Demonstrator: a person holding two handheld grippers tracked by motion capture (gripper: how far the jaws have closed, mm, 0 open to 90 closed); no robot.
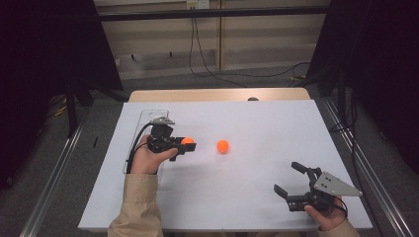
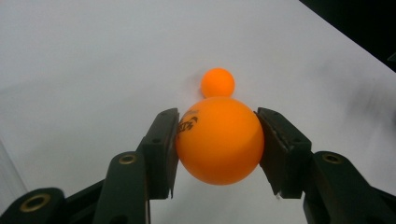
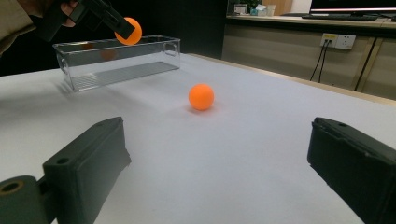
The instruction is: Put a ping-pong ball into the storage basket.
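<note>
Jaws of the left gripper (image 2: 219, 140) were clamped on an orange ball (image 2: 219, 147), lifted beside the clear tray (image 3: 116, 63); a second ball (image 1: 223, 146) lay at its 3 o'clock. Right gripper (image 1: 291, 180) gaped wide, holding nothing.

You see a white tabletop (image 1: 237, 197), black cables (image 1: 207, 69) trailing over the floor behind it, and a wall socket (image 3: 338, 41) farther back.
</note>
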